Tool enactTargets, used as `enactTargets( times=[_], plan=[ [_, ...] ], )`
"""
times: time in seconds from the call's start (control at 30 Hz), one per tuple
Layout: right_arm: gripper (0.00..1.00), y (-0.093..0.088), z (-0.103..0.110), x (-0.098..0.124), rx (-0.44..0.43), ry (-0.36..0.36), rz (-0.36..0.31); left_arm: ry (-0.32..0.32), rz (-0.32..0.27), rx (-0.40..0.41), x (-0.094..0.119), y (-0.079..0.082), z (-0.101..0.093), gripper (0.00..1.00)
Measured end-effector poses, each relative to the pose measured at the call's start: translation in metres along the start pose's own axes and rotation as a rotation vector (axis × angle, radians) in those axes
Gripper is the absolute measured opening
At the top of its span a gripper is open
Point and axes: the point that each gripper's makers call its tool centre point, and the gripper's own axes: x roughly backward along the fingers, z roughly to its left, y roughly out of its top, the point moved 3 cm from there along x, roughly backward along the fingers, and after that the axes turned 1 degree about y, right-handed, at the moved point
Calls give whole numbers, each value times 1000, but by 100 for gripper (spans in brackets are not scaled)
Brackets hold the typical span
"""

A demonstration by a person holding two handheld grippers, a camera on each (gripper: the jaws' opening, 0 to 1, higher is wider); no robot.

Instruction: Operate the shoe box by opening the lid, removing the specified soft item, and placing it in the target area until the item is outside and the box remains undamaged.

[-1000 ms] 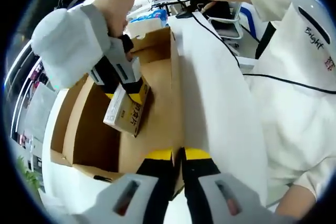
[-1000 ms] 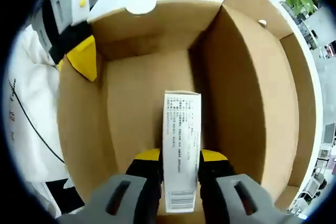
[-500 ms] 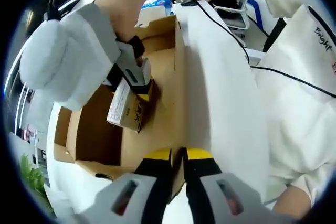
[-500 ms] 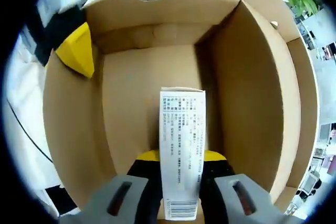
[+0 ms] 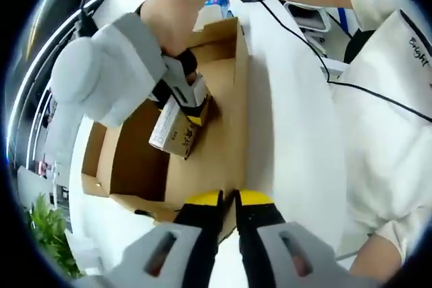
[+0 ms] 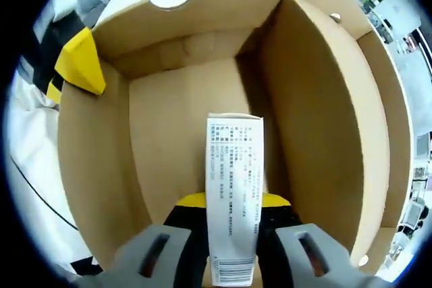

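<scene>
White tabletop (image 5: pixel 297 133) is carrying an open brown cardboard shoe box (image 6: pixel 317 112), with a green plant (image 5: pixel 44 234) showing past one edge and a black cable (image 5: pixel 297 38) trailing across the white surface. A person in a white shirt (image 5: pixel 391 119) is standing close by the box.

In the right gripper view, the right tool (image 6: pixel 233 202) is reaching down into the box and clamping a small white carton (image 6: pixel 233 187) between its yellow-tipped jaws. The carton is a long, narrow package with printed text on its face and a barcode at the end nearest the camera. It is being held over the brown floor of the box, between the side walls; I cannot tell whether its far end is touching the floor. The left gripper view is showing the same carton (image 5: pixel 177 126) from the side, gripped by the right tool under a large grey housing and the person's hand (image 5: pixel 169 18), within the box opening. A brown and yellow face is showing on that side of the carton.

The left tool (image 5: pixel 227 200) is sitting at the near wall of the box, its jaws drawn nearly together on the cardboard edge. In the right gripper view its yellow tip (image 6: pixel 77 62) is showing at that wall's upper edge.
</scene>
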Motion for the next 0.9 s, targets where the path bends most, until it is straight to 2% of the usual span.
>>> enactTargets(
  times=[0.17, 0.23, 0.27, 0.37, 0.4, 0.53, 0.57, 0.6, 0.67, 0.7, 0.73, 0.77, 0.8, 0.83, 0.87, 0.9],
  plan=[
    [22, 1, 1, 0, -6, 9, -12, 4, 43, -6, -1, 1, -1, 6],
    [22, 1, 1, 1, -9, -3, -19, 8, 53, -1, -1, 0, -1, 7],
    [22, 0, 2, 1, -41, -26, -30, 14, 55, -3, -1, 0, -1, 7],
    [22, 1, 4, 3, 28, -73, -65, 18, 49, -21, -1, 0, -2, 7],
    [22, -2, 15, 4, 8, -67, -58, 14, 48, -17, -1, 0, -2, 6],
    [22, -2, 14, 4, 7, -40, -56, 5, 53, -14, -1, 1, -1, 7],
    [22, 1, 16, 5, 105, -38, -72, 14, 48, -18, -1, 0, -1, 7],
    [22, 1, 15, 6, 114, -46, -81, 22, 40, -28, -1, 0, -1, 7],
    [22, 2, 2, 12, 49, -107, -97, 44, 32, -22, 0, 0, -3, 8],
    [22, 6, -3, 14, 10, -113, -132, 42, 44, -34, 0, 0, -5, 7],
    [22, 9, -2, 14, 5, -71, -155, 30, 52, -48, 0, 1, -7, 7],
    [22, 6, 4, 13, 30, -18, -127, 26, 50, -47, 0, 1, -5, 7],
    [22, 3, 10, 12, 183, 9, -96, 20, 44, -30, 0, 1, -3, 7],
    [22, 6, 14, 9, 338, 16, -117, 14, 40, -20, 0, 1, -3, 7],
    [22, -7, 23, 6, 271, 76, -55, 18, 35, -20, 0, 1, -3, 7],
    [22, -12, 24, 6, 239, 96, -19, 25, 33, -29, 0, 1, -4, 7]
  ],
)
